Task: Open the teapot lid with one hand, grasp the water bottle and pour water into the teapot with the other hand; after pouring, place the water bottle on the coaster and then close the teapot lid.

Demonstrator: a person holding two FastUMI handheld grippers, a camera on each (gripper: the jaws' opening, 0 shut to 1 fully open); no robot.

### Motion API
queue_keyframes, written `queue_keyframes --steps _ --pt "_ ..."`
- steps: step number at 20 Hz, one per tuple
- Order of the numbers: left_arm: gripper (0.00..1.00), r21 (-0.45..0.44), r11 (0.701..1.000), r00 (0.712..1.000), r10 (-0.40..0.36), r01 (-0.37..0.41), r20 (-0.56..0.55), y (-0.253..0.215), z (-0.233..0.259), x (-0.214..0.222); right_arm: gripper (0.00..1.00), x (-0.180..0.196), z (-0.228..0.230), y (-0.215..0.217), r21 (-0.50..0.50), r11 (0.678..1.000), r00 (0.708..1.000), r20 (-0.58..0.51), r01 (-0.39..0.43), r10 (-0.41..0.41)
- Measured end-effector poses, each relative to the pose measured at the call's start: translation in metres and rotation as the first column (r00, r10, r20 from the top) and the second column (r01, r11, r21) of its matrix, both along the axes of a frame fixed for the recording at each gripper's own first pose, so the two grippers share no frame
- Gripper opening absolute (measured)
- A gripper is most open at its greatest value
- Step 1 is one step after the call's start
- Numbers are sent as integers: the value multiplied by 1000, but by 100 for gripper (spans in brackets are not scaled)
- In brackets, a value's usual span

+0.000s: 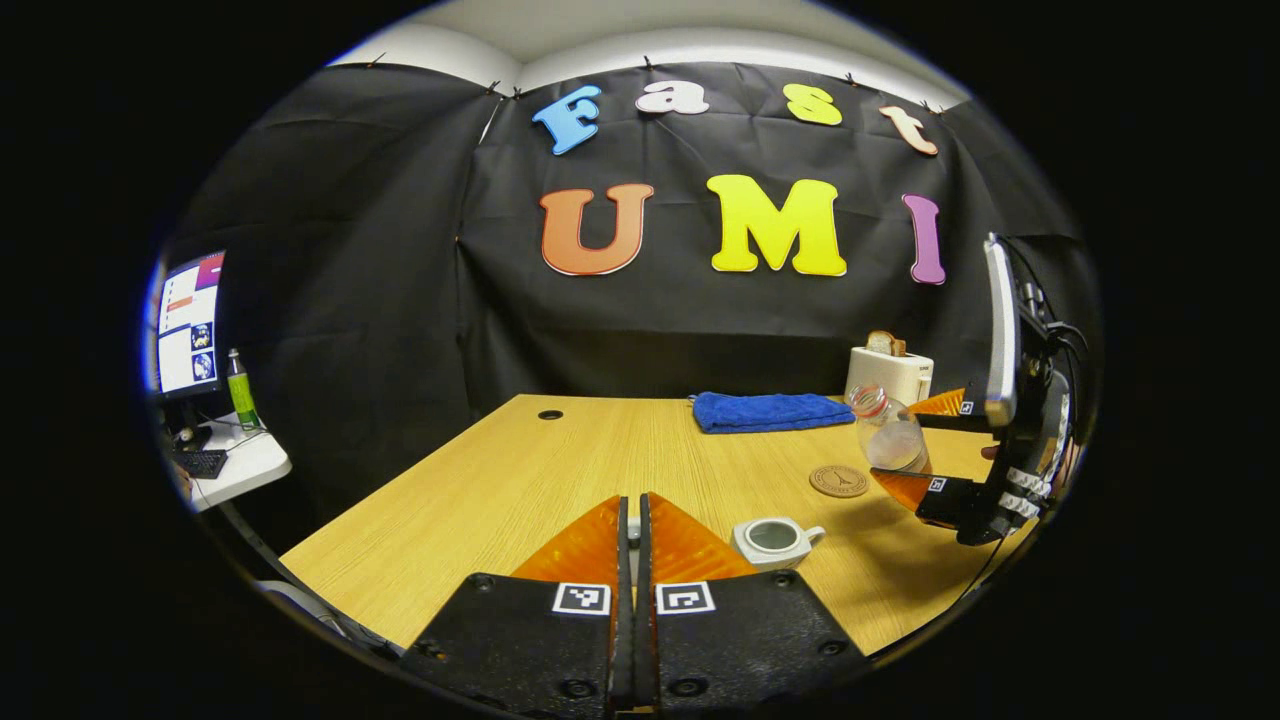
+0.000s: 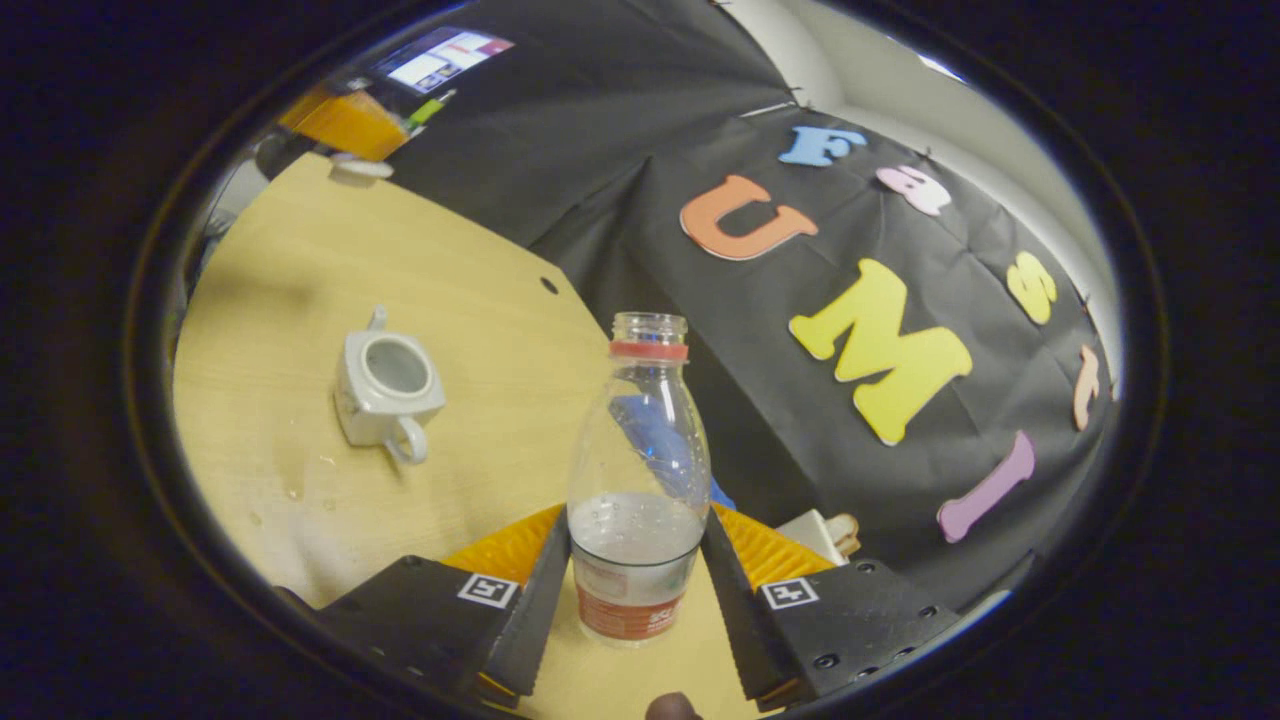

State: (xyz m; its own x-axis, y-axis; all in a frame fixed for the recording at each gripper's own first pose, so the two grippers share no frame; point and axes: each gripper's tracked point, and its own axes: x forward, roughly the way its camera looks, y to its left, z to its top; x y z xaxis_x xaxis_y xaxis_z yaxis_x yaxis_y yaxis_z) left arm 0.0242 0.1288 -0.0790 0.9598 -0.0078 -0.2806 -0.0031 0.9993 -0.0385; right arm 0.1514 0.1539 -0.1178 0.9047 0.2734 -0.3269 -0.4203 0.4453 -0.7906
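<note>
On the wooden table [image 1: 480, 500], the open teapot [image 2: 388, 388] sits at left of the right gripper view. Your right gripper [image 2: 635, 560] clamps the uncapped bottle [image 2: 638, 480]; keep it level towards the coaster [image 1: 839, 481]. Left gripper [image 1: 632, 530]: nearly closed, seemingly pinching the lid.

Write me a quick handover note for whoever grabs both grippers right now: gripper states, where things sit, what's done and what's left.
Left gripper: fingers closed together, apparently pinching the teapot lid; only a sliver shows between them.
Right gripper: shut on the water bottle, capless, held in the air and tilted, a little water left in it.
Teapot: on the table, open, lid off.
Coaster: bare, on the table just beyond the teapot, below the bottle.
Done: lid off, bottle grasped; droplets on the table suggest pouring has happened.
Left: set the bottle on the coaster, then put the lid back on.
</note>
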Motion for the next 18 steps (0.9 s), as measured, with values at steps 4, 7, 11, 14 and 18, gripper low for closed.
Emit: queue_keyframes --steps 4,7,11,14,18 --pt "3 -20 1000 1000 0 0 -10 9 -4 2 73 10 -3 6 -140 989 996 67 -47 57" --pt "3 -41 999 1000 20 -21 -19 16 -7 2 73 4 -7 14 -247 965 987 110 -85 115" --pt "3 -33 999 1000 13 -14 -23 13 -8 1 75 1 -11 25 -404 904 964 156 -139 217" --pt "3 -24 1000 1000 4 -5 -21 10 -7 0 75 -5 -17 26 -467 870 956 149 -158 253" --pt "3 -23 1000 1000 1 -1 -21 10 -7 1 73 -6 -13 33 -535 828 935 182 -165 304"
